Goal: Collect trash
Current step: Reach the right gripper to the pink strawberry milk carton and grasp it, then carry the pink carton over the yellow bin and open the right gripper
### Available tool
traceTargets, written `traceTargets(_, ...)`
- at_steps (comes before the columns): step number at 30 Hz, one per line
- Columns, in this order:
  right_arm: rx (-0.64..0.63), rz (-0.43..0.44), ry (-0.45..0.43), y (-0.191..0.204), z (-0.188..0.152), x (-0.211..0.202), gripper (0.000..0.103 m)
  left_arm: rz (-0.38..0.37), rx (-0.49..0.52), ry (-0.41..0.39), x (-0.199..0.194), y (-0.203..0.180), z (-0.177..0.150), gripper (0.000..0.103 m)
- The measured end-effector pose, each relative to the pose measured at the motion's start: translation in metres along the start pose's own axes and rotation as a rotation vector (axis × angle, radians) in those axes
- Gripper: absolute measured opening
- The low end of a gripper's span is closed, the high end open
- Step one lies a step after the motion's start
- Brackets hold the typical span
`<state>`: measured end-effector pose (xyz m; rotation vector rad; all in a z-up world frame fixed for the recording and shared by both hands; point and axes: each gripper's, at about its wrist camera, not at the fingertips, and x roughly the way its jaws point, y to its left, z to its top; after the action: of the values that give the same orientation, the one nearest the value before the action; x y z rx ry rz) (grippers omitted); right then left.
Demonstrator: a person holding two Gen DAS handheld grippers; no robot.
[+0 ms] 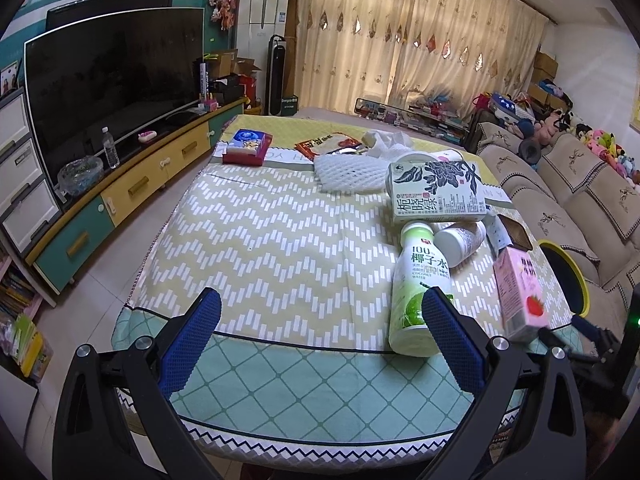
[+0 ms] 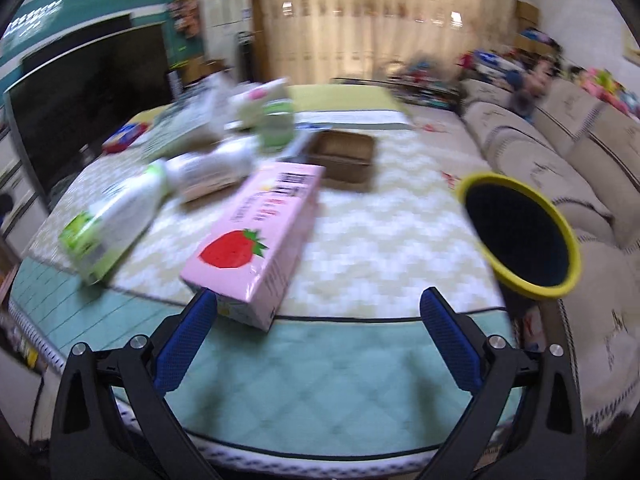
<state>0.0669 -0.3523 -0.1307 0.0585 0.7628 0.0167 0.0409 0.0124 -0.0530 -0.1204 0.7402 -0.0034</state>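
- Left gripper (image 1: 320, 320) hovering over the near edge of the cloth-covered table (image 1: 260, 240), jaws spread wide, nothing between them.
- Coconut water bottle (image 1: 420, 288) lying on its side on the table, cap pointing away; base just behind the tip of the left gripper's right-hand finger (image 1: 448, 328), outside the gap.
- Green tea carton (image 1: 436, 192) lying beyond the bottle's cap, a small white bottle (image 1: 460, 240) on its side just beside that cap.
- Pink strawberry carton (image 1: 520, 300) near the table's right edge, right of the coconut bottle and apart from the left jaws.
- Right gripper (image 2: 318, 312) also spread wide, gripping nothing; view blurred.
- Pink carton's near end in the right wrist view (image 2: 256, 240) just above the left-hand fingertip (image 2: 192, 336), overlapping it, mostly left of the gap's centre; contact impossible to tell.
- Yellow-rimmed bin (image 2: 516, 232) with dark interior off the table's right side, against the sofa (image 2: 560, 152), beyond and right of the right jaws.
- White foam net (image 1: 352, 168), tissue pack (image 1: 248, 144) and snack wrapper (image 1: 324, 144) at the far end, well apart from both grippers.
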Motion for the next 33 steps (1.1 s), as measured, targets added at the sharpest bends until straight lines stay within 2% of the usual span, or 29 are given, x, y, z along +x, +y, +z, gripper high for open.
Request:
traceTargets(2, 0.024, 0.028, -0.009, -0.005, 0.0, -0.003, 0.097, -0.002, 0.008, 0.004, 0.002, -0.004, 0.0, 0.099)
traceTargets(7, -0.033, 0.134, -0.053, 0.026, -0.003, -0.006, 0.097, -0.01, 0.033, 0.006, 0.004, -0.015, 0.0, 0.099)
traceTargets(13, -0.04, 0.113, -0.008, 0.047, -0.002, 0.015, 0.097, -0.012, 0.037, 0.004, 0.004, -0.017, -0.001, 0.099)
traceTargets(19, -0.011, 0.074, -0.026, 0.039, 0.0, 0.023, 0.078, -0.022, 0.014, 0.023, 0.01, -0.012, -0.002, 0.099)
traceTargets(22, -0.017, 0.078, -0.012, 0.039, 0.0, 0.03, 0.064, -0.025, 0.016, 0.033, 0.014, -0.012, -0.002, 0.099)
traceTargets(23, -0.019, 0.08, -0.008, 0.039, -0.001, 0.031, 0.054, -0.026, 0.017, 0.034, 0.014, -0.013, -0.002, 0.099)
traceTargets(26, -0.01, 0.098, -0.017, 0.036, -0.002, 0.03, 0.054, -0.027, 0.023, 0.035, 0.015, -0.014, -0.002, 0.099)
traceTargets(33, 0.032, 0.153, -0.079, 0.016, 0.005, -0.001, 0.052, -0.034, 0.017, 0.053, 0.022, -0.014, -0.004, 0.099)
